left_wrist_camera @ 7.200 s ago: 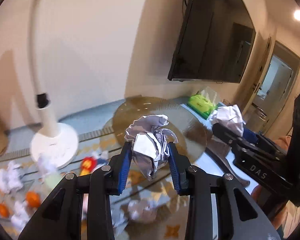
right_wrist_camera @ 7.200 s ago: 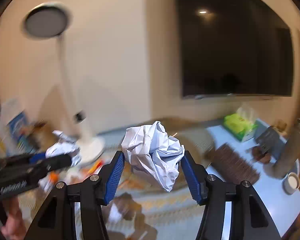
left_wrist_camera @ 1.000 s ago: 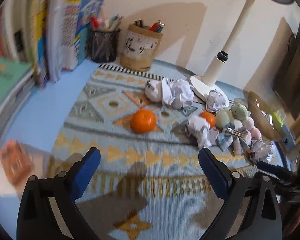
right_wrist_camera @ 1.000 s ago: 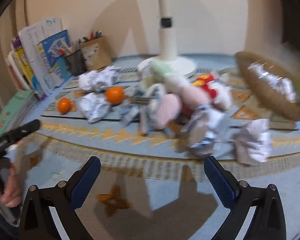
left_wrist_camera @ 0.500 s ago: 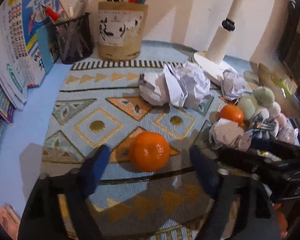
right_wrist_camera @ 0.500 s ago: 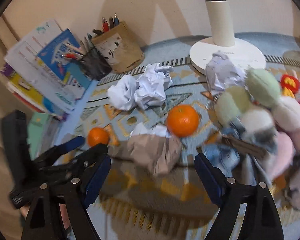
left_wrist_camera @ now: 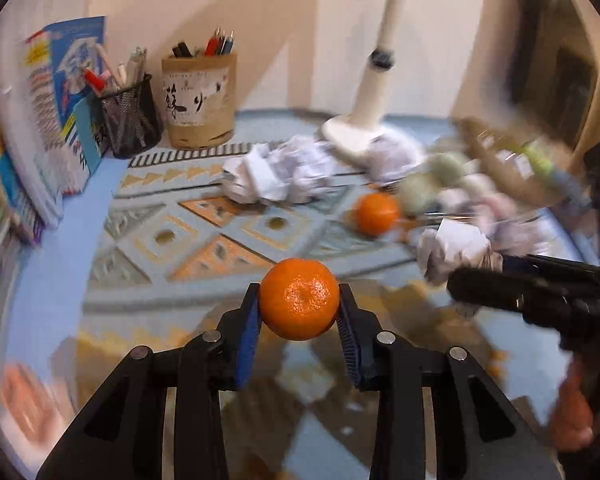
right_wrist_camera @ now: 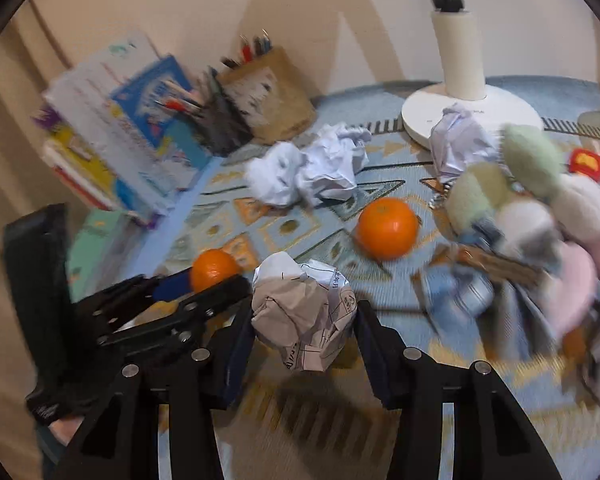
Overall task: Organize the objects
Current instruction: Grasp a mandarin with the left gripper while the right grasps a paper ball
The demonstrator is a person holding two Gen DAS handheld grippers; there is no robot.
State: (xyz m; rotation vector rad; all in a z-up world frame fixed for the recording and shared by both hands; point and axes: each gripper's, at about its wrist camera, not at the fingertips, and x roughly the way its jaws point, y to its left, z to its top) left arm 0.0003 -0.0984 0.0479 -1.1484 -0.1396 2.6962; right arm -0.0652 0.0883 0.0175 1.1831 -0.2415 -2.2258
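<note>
My left gripper [left_wrist_camera: 299, 322] is shut on an orange mandarin [left_wrist_camera: 299, 299] and holds it above the patterned mat [left_wrist_camera: 220, 248]. My right gripper [right_wrist_camera: 304, 330] is shut on a crumpled paper ball [right_wrist_camera: 304, 314] just over the mat; this ball also shows in the left wrist view [left_wrist_camera: 454, 250]. The held mandarin appears in the right wrist view [right_wrist_camera: 213, 270] between the left gripper's blue pads. A second mandarin [right_wrist_camera: 387, 228] lies on the mat, and more paper balls [right_wrist_camera: 312, 168] lie behind it.
A white lamp base [right_wrist_camera: 470, 114] stands at the back. Two pen holders [left_wrist_camera: 198, 100] and standing books [left_wrist_camera: 48, 120] are at the back left. Plush toys [right_wrist_camera: 540, 208] are heaped on the right, with a woven basket [left_wrist_camera: 504, 164] beyond them.
Both grippers have closed from open: the left onto the mandarin, the right onto the crumpled paper ball. Both objects are now lifted slightly off the mat.
</note>
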